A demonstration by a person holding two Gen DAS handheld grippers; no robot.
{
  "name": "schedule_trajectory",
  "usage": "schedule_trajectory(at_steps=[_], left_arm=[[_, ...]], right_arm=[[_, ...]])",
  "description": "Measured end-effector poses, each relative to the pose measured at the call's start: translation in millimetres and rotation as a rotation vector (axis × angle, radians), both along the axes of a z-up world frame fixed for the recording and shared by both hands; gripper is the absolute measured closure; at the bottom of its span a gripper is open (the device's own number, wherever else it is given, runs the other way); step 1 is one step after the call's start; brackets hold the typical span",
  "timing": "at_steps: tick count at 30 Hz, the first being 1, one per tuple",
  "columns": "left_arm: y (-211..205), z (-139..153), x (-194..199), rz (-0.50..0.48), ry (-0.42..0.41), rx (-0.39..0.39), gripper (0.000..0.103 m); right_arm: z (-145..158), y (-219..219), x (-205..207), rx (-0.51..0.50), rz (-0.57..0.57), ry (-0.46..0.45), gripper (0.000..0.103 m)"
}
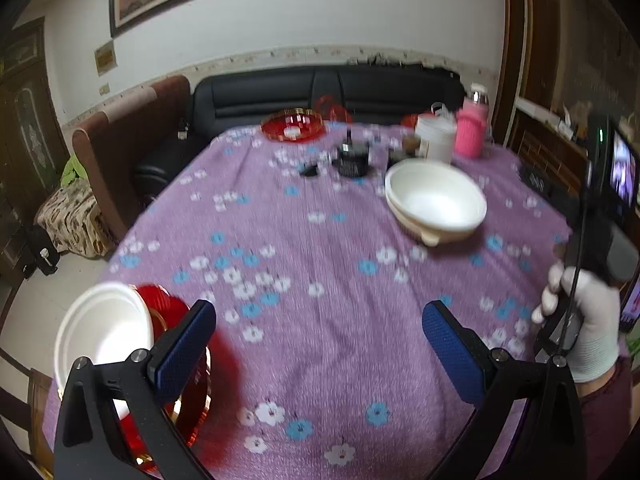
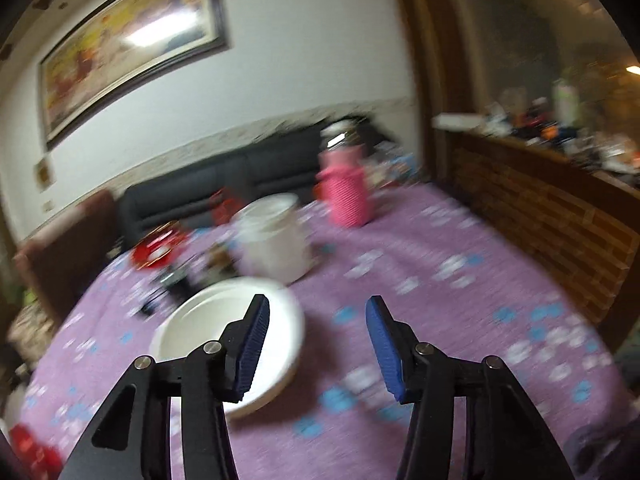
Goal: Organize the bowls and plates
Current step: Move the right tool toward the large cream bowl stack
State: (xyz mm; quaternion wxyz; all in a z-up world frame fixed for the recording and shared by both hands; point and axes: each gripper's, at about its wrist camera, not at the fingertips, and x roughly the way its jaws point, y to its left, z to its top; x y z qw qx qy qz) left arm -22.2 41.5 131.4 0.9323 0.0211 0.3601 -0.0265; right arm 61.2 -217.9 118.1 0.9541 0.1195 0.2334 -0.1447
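Two white bowls [image 1: 436, 200], nested, at tabletop [image 1: 320, 264] 2 o'clock; our right tool [image 2: 318, 344] spread, empty, near rim. Left tool [image 1: 320, 344] spread, empty. We judge them light, slick: pinch rim.

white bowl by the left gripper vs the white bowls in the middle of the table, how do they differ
The near white bowl sits tilted on a red plate at the table's edge; the middle white bowls sit level on the purple cloth. The near one is single, as far as shows; the middle ones are two, nested. The near one lies just outside the left gripper, the middle ones ahead of the right gripper. All are plain white and look empty.
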Motion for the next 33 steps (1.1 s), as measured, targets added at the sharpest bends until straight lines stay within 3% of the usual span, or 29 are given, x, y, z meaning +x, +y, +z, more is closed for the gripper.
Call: schedule_trajectory(at_steps=[3,9,20,27,33], left_arm=[[4,16,-3,0.009,-0.041,-0.028,0.0],[2,22,-6,-0.001,-0.048,-0.053,0.0],[-1,-8,4,-0.02,0.034,-0.088,0.0],[0,-21,10,-0.015,0.068,-0.099,0.0],[4,-28,14,-0.009,0.09,-0.102,0.0]], right_arm=[[2,-20,-4,-0.034,-0.089,-0.013,0.049],[-5,-33,3,0.039,-0.055,0.002,0.049],[-36,-29,22,0.261,0.099,0.081,0.049],[-56,-36,29,0.507,0.188,0.051,0.048],[-67,-23,38,0.481,0.192,0.102,0.052]])
